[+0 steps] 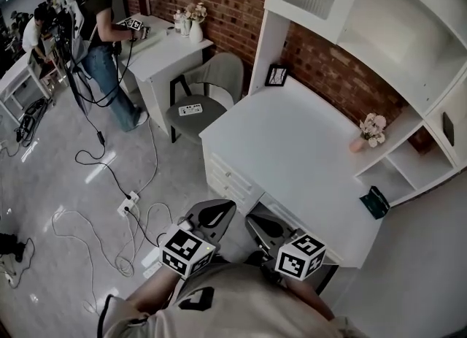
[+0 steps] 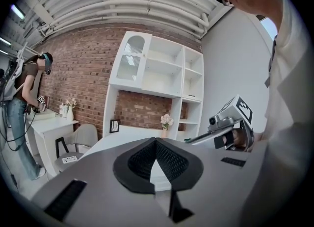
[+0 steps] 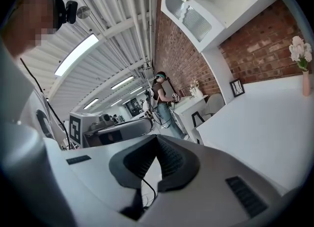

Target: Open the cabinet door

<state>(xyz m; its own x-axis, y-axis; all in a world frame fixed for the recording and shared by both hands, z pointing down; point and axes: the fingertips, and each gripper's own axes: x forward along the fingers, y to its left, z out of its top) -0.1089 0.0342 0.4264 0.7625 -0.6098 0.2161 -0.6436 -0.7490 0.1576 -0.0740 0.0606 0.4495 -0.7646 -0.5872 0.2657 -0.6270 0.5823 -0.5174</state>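
Left gripper and right gripper: we hold both side by side with jaws closed together on nothing, at the near edge of the white desk. We see the cabinet door shut, high ahead of them and well apart, at the upper left of the shelf unit.

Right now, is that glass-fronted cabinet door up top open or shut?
Shut: the cabinet door lies flush with the white shelf unit, with no gap at its edge.

Two grippers, two desks, one chair (grey), two flower vases.
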